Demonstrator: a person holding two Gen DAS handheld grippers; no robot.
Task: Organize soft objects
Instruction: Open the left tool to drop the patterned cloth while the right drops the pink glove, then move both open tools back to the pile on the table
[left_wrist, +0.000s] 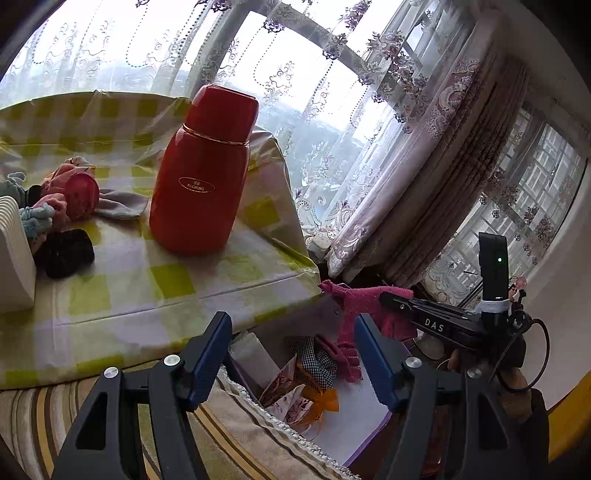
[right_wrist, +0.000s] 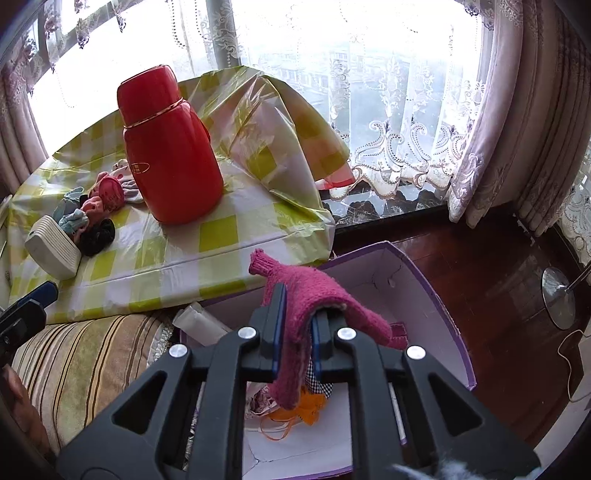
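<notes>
Right gripper (right_wrist: 297, 328), jaws slightly parted, carries a magenta knitted glove (right_wrist: 314, 291) over the purple-edged cardboard box (right_wrist: 436, 291).
Left gripper (left_wrist: 291, 354) spread, empty; some fabrics boxed, several remain near the checked tabletop's (right_wrist: 221, 236) left edge.

A red flask (right_wrist: 171, 147) stands upright on the table (right_wrist: 207, 254), which has a yellow-green checked plastic cover. A white ribbed case (right_wrist: 53, 242) lies near the table's left edge. Behind the table hang lace curtains (right_wrist: 399, 110) before a bright window. A striped cushion (right_wrist: 85, 354) lies just below the table's front edge. A metal lamp base (right_wrist: 559, 297) stands on the dark wood floor (right_wrist: 491, 280).
</notes>
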